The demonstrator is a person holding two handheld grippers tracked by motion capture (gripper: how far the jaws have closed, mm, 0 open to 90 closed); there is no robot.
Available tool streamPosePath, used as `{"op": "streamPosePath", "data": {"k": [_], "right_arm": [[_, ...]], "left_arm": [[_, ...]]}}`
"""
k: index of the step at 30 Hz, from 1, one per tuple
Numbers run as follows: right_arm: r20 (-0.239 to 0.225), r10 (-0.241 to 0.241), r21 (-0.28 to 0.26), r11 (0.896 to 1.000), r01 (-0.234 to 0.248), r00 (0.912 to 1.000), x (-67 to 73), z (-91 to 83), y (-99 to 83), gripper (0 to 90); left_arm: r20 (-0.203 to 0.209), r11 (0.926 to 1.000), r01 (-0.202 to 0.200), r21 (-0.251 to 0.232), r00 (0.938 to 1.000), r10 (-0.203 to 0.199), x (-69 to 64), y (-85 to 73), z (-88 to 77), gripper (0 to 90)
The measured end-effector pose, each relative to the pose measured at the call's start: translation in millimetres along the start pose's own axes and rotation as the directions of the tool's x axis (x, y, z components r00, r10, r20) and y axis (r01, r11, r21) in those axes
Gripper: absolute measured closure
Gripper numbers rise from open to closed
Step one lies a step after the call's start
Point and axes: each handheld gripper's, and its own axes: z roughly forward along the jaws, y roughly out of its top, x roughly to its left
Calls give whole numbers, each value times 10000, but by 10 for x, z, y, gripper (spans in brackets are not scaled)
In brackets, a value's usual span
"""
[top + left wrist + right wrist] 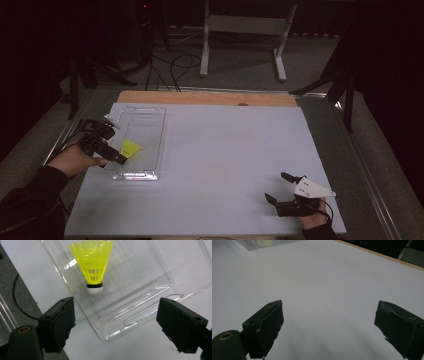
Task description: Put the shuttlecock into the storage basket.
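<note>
My left gripper (116, 325) hangs with its jaws spread wide and holding nothing, just short of the yellow plastic shuttlecock (93, 263) lying inside the clear plastic tray (150, 293). My right gripper (329, 327) rests well apart, agape and empty.

From my left gripper (116, 322), the shuttlecock (93, 262) lies ahead of the jaws, inside the tray (140, 307), cork end toward me. The tray's near corner sits between the jaws, on the table (225, 150). My right gripper (278, 187) sits well apart at the table's near right, bare table between its jaws.
</note>
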Motion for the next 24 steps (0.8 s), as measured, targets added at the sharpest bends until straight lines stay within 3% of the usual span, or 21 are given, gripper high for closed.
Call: {"op": "streamPosePath", "data": {"k": [4,8,10,14,20,22,24], "right_arm": [[8,-6,-14,10000,6,10000,1,-4,3,86],[-1,-18,-20,10000,18,10000,1,-4,3,86],[9,-25,-13,10000,25,10000,1,-6,4,86],[19,-2,-36,10000,2,10000,-2,-7,2,86],[-4,27,-25,10000,-27,10000,-4,-6,0,86],[-8,29,-32,10000,-29,10000,-4,-3,1,86],[-10,-10,-21,10000,10,10000,-3,-1,3,86]], "left_arm": [[94,9996,-242,-144,9997,244,-47,23,-29,0],[72,9986,-403,-341,9991,406,-85,56,-43,0],[-32,9958,-659,-640,9978,659,-107,69,-42,0],[-27,9923,-948,-792,9955,949,-141,110,-28,0],[24,9730,-1823,-1417,9828,1845,-196,158,4,0],[124,9624,-2181,-1620,9748,2229,-211,181,13,0],[125,9575,-2343,-1682,9707,2398,-236,201,19,0]]}}
